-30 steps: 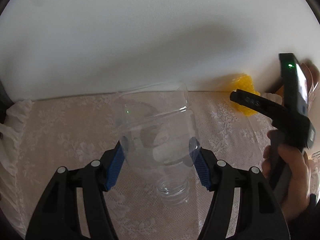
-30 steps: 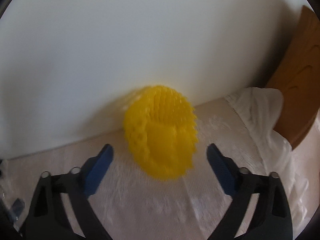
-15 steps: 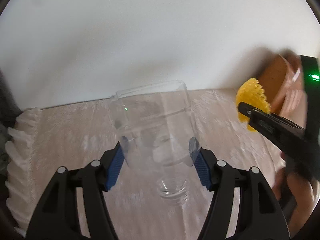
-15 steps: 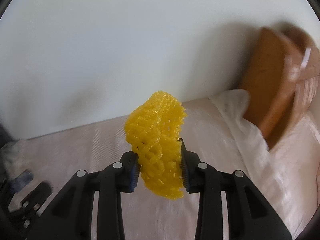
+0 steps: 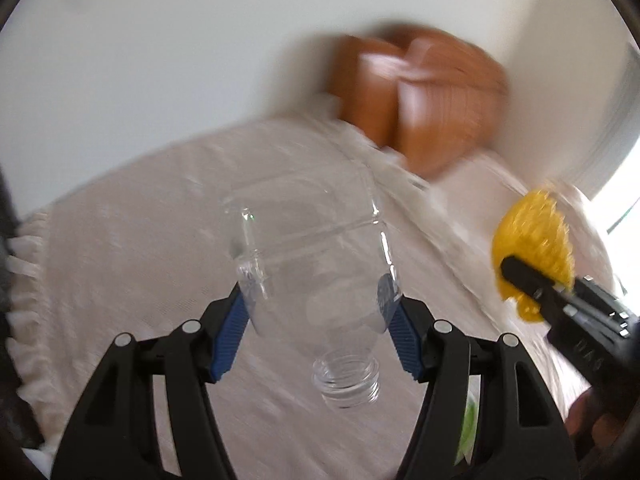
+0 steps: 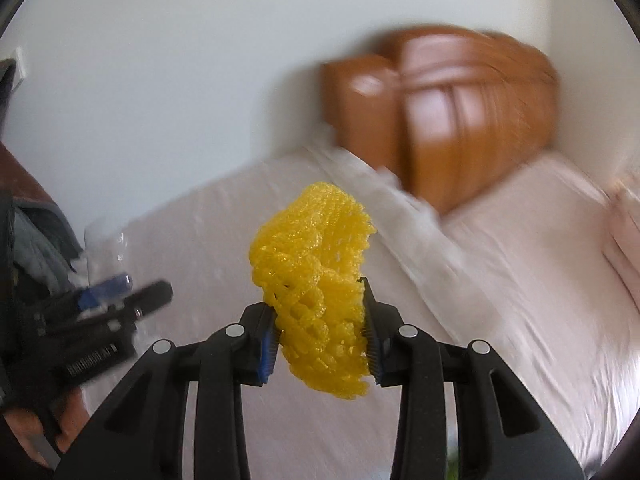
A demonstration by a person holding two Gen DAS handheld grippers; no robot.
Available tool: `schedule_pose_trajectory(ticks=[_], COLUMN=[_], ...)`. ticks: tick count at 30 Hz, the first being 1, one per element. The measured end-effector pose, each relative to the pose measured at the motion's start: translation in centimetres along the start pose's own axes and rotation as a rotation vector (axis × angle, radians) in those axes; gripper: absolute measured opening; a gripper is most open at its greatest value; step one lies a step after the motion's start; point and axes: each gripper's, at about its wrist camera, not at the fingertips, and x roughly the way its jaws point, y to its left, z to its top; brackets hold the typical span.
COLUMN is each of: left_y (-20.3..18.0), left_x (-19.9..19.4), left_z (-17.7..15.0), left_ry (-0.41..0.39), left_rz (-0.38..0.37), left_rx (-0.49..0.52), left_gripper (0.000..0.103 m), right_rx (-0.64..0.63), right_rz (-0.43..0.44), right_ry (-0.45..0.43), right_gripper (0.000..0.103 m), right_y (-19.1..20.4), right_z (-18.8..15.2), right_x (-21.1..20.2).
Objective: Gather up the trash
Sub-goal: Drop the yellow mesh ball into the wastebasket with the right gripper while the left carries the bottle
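Note:
A clear plastic bottle [image 5: 312, 240], neck toward the camera, sits between the blue pads of my left gripper [image 5: 316, 292], which is shut on it above the lace-covered surface. My right gripper [image 6: 320, 320] squeezes a yellow foam net [image 6: 312, 248] between its pads, and its jaws are opening slightly while the net stays pinched. The left wrist view shows the yellow foam net [image 5: 532, 236] at the right, held up beside the bottle. At the left edge of the right wrist view, the left gripper [image 6: 120, 292] appears with a hand under it.
A brown wooden headboard [image 5: 420, 96] stands against the white wall, blurred by motion. Pale pink bedding [image 6: 520, 260] stretches to the right. A white lace cloth [image 5: 120, 260] with a frilled edge lies under the grippers. Something green [image 5: 468, 428] peeks out at the bottom.
My right gripper closed on the yellow net and lifted it off the surface. Both grippers swung right and rose, bringing the headboard into view. The bottle stayed in the left gripper.

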Motion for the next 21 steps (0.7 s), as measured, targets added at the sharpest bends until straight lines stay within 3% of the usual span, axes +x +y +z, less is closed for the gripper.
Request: schedule_pose_trajectory(ticks=[8, 11, 16, 21], left_y=[-11.5, -14.9, -19.0, -21.2], left_x=[-1.3, -1.2, -1.1, -1.3], left_z=[-7.5, -8.7, -8.8, -9.5], left_ry=[0.094, 0.104, 0.117, 0.126], left_rz=[-0.227, -0.255, -0.280, -0.287], left_rx=[0.216, 0.279, 0.357, 0.437], left_gripper=[0.062, 0.062, 0.062, 0.062], right_rx=[0.192, 0.259, 0.346, 0.412], right_rz=[-0.197, -0.244, -0.251, -0.243], right_ry=[0.024, 0.013, -0.017, 0.002], right_gripper=[0.037, 0.037, 0.037, 0.038], right_y=[-10.3, -13.2, -15.2, -16.8], right_z=[-10.4, -12.6, -15.3, -18.6], right_x=[-8.2, -10.3, -12.1, -10.1])
